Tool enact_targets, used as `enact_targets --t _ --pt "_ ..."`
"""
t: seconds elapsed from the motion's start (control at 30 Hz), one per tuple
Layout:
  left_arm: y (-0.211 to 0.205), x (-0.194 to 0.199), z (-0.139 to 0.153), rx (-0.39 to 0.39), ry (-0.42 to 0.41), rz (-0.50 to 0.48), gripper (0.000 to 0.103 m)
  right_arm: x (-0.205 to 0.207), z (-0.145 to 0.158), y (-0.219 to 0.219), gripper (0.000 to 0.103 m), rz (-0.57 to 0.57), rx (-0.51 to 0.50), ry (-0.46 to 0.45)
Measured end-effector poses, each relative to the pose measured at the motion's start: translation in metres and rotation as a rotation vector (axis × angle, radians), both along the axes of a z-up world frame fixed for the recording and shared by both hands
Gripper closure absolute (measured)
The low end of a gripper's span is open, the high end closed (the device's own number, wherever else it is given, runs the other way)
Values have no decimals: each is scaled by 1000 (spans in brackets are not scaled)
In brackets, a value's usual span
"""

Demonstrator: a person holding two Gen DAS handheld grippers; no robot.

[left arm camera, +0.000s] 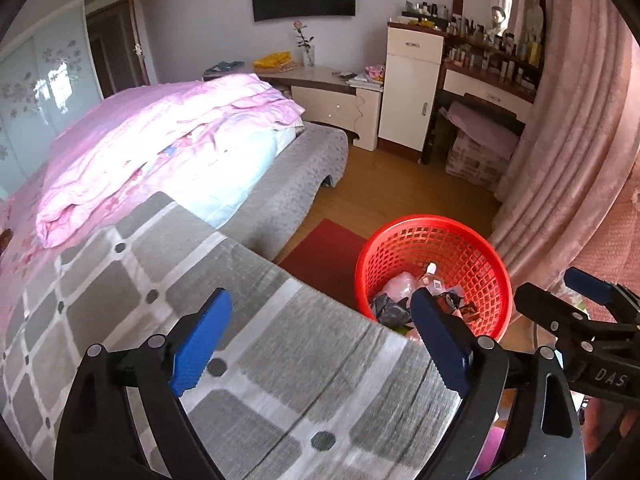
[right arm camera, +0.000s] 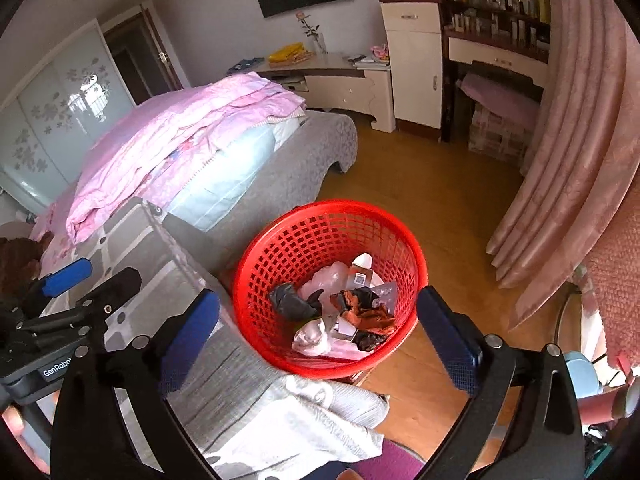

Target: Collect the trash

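Observation:
A red mesh basket (right arm camera: pixel 280 236) (left arm camera: pixel 476 240) stands on the wooden floor beside the bed. It holds trash: a small white-capped bottle (right arm camera: pixel 360 270), a crumpled dark wrapper (right arm camera: pixel 292 300), an orange-brown wrapper (right arm camera: pixel 368 314) and pinkish plastic (right arm camera: pixel 312 338). My right gripper (right arm camera: pixel 320 328) hovers over the basket, open, nothing between its blue pads. My left gripper (left arm camera: pixel 320 332) is open over the grey checked blanket (left arm camera: pixel 248 360), also empty. The right gripper (left arm camera: pixel 560 300) shows at the right edge of the left wrist view; the left gripper (right arm camera: pixel 92 276) shows at the left of the right wrist view.
The bed carries a pink quilt (left arm camera: pixel 160 136) and the checked blanket. A red mat (left arm camera: pixel 320 256) lies by the basket. Pink curtains (right arm camera: pixel 572 140) hang on the right. A white cabinet (right arm camera: pixel 416 68), a desk and a cluttered dresser line the far wall. Wooden floor (right arm camera: pixel 432 200) lies beyond the basket.

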State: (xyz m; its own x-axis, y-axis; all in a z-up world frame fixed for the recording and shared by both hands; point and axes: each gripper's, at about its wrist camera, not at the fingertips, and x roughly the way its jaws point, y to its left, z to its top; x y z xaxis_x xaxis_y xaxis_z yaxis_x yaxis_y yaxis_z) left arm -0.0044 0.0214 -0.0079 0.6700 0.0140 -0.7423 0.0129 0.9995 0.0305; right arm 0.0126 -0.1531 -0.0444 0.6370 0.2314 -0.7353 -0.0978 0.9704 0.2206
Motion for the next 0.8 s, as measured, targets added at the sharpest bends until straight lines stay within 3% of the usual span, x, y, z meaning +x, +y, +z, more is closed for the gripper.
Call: enact_targets --t 0.8 --pt "4 -23 7 -11 -29 6 15 -28 16 6 7 -42 -17 -50"
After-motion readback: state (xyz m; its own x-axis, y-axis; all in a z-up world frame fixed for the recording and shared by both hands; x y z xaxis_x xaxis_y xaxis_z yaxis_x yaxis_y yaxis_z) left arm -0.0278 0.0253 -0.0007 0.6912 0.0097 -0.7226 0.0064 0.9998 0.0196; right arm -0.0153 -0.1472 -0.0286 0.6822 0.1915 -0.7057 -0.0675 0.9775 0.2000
